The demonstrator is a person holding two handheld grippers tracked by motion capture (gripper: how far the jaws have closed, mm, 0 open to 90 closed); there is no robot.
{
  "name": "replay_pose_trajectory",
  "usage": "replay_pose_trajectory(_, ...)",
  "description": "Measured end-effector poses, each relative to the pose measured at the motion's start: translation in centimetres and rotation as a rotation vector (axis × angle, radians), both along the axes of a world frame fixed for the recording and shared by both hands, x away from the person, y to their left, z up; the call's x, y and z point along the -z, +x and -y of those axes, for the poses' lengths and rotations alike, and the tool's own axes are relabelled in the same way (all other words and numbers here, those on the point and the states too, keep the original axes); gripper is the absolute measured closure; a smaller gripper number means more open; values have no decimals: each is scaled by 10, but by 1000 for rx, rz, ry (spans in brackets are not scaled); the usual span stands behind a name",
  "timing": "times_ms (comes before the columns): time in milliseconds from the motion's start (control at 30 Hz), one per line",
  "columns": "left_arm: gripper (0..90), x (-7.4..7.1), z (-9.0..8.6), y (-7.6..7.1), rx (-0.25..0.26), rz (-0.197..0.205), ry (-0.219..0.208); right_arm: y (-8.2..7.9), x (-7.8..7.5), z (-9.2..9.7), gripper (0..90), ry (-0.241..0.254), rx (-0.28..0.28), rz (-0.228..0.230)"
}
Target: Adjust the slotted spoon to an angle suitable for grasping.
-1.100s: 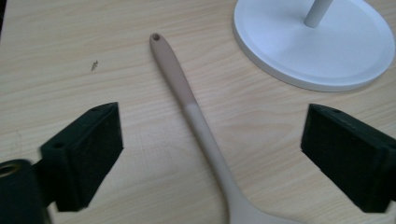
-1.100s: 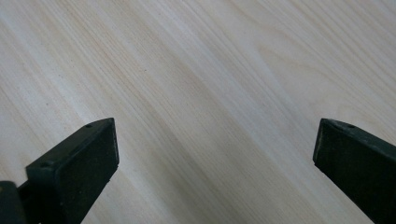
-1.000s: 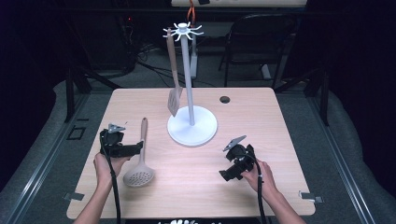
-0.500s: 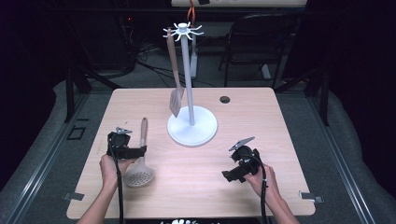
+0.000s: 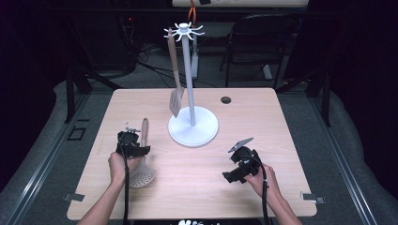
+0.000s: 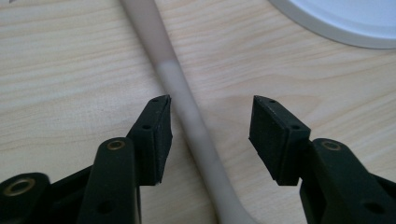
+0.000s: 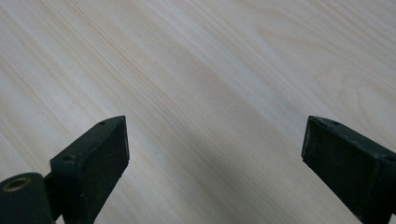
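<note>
High view: a light wooden table [image 5: 281,140] fills the middle of the frame. Just above centre stands a white utensil stand [image 5: 192,119], a round base with an upright pole that ends in a ring of hooks near the top edge. A spatula [image 5: 174,79] hangs from one hook on the pole's left, its blade low beside the base. A small dark round object [image 5: 226,100] lies to the right of the pole, toward the table's far edge. At lower left the left gripper [image 5: 141,151] sits over the handle of a slotted spoon [image 5: 142,159], whose perforated bowl lies just below the hand and whose wooden handle end points up the frame. At lower right the right gripper [image 5: 233,177] hovers over bare table, well apart from the stand.

Left gripper view: the slotted spoon's [image 6: 187,112] pale handle runs from the top centre down between the jaws. The jaws have just been closing and stand half open; the left pad looks to be just at the handle, though touch cannot be told for certain, and the right pad stands clear. The stand's base [image 6: 345,21] curves across the upper right corner.

Right gripper view: the jaws stand wide, nothing between them, with plain wood grain [image 7: 210,84] beneath.
</note>
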State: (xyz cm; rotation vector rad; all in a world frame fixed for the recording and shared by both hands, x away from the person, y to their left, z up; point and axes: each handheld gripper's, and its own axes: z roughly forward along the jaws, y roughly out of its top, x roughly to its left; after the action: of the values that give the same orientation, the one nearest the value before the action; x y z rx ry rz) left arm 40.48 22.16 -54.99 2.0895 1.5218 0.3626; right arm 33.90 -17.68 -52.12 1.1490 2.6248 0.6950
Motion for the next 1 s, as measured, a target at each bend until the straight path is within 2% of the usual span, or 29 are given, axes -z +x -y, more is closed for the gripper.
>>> replay_pose_trajectory(33,535,1,-1,1,3,-2,3,1,1,-1,72,16,0,10)
replay_pose_trajectory(200,635,6,-5,3,2,-12,4,9,1,-9,76,-7,-22,23)
replay_pose_trajectory(333,630,10,-7,6,6,-22,8,11,3,-9,78,-33,-42,11)
replay_pose_trajectory(367,637,11,-8,7,3,-27,-34,12,4,-9,78,-25,-38,12)
replay_pose_trajectory(500,653,12,-10,10,4,-31,-35,14,6,-6,80,-25,-27,18)
replay_pose_trajectory(633,657,11,-8,10,7,-26,-16,16,6,-3,83,-24,-24,10)
replay_pose_trajectory(767,662,9,-10,10,15,-40,-9,15,7,-5,84,-7,-28,3)
replay_pose_trajectory(800,664,9,-10,10,15,-40,-9,15,8,-5,84,-15,-33,7)
replay_pose_trajectory(867,670,8,-14,9,25,-64,-20,13,7,-5,85,-12,-38,0)
replay_pose_trajectory(1000,679,7,-16,8,32,-84,-37,11,3,-3,86,7,-54,18)
